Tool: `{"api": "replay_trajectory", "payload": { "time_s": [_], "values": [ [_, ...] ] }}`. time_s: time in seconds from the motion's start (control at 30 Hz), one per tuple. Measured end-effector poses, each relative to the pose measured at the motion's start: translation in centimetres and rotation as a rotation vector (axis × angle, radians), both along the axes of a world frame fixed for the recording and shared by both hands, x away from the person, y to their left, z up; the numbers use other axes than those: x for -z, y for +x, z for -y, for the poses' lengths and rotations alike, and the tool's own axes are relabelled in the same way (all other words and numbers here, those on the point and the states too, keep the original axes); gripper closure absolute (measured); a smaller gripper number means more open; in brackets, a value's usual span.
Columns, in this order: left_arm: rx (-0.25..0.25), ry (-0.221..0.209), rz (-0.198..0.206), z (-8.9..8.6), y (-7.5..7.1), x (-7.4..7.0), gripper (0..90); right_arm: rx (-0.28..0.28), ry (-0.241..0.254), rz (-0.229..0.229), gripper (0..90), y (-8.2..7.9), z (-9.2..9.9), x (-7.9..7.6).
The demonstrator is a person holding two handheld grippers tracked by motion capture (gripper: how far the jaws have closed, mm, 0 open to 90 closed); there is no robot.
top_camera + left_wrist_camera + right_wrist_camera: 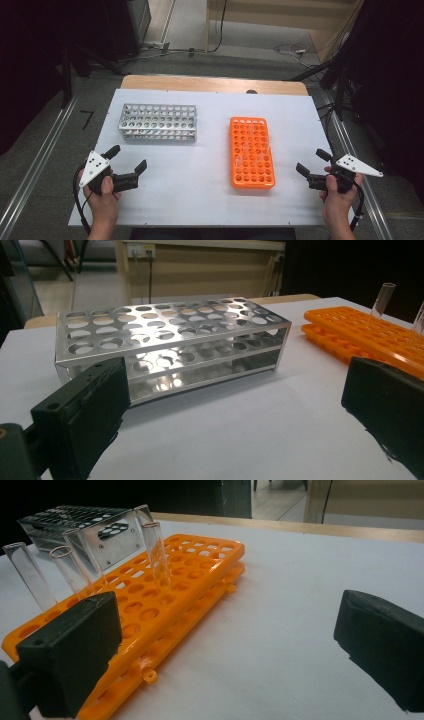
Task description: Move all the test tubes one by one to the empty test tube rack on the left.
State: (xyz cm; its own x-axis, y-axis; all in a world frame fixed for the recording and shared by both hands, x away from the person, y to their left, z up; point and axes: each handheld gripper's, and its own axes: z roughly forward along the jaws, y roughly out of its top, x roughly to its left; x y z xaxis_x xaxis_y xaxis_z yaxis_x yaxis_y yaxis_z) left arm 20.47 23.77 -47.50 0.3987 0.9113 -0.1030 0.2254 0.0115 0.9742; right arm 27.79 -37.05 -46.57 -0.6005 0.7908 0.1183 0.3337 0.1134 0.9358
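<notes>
My left gripper [131,159] and right gripper [312,161] hover over the white desk [200,170], jaws released wide, grasping nothing. The orange rack [252,151] with clear glass tubes [159,560] lies near my right; the metal rack [158,121] stands ahead of my left, nothing between.
</notes>
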Motion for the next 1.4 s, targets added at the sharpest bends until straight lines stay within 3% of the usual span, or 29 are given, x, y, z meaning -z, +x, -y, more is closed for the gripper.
{"api": "replay_trajectory", "payload": {
  "time_s": [0.23,0.43,0.7,0.83,0.87,0.93,1.03,1.13,1.27,1.4],
  "values": [
    [0.006,-0.004,0.013,0.1,-0.3,-0.3,0.0,-0.016,-0.003,-0.009,0.0,-0.1,-0.7,-0.5],
    [0.009,-0.007,0.01,0.3,-0.3,-0.4,0.0,-0.071,0.006,-0.025,0.0,-0.4,-1.3,-1.0],
    [0.023,-0.004,-0.001,0.7,-0.3,-0.6,0.0,-0.156,0.005,-0.05,14.6,-0.7,-3.2,-1.3],
    [0.039,0.0,-0.004,1.1,-0.3,-0.6,0.0,-0.187,-0.01,-0.06,28.6,-0.8,-4.8,-1.3],
    [0.039,0.0,-0.004,1.1,-0.3,-0.6,0.0,-0.187,-0.01,-0.06,28.6,-0.8,-4.8,-1.3],
    [0.045,0.003,-0.005,1.3,-0.2,-0.6,0.0,-0.2,-0.02,-0.063,40.1,-0.7,-5.9,-1.2],
    [0.054,0.003,-0.008,1.7,-0.2,-0.6,0.0,-0.211,-0.015,-0.07,46.4,-0.5,-6.7,-1.1],
    [0.061,0.004,-0.009,2.0,-0.2,-0.6,0.0,-0.226,-0.042,-0.092,56.0,0.1,-8.1,-0.5],
    [0.068,0.012,-0.005,2.3,-0.2,-0.7,0.0,-0.24,-0.066,-0.1,59.9,0.5,-9.0,-0.1],
    [0.071,0.012,-0.004,2.5,-0.2,-0.8,0.0,-0.276,-0.098,-0.136,61.5,1.2,-9.9,0.5]
  ]
}}
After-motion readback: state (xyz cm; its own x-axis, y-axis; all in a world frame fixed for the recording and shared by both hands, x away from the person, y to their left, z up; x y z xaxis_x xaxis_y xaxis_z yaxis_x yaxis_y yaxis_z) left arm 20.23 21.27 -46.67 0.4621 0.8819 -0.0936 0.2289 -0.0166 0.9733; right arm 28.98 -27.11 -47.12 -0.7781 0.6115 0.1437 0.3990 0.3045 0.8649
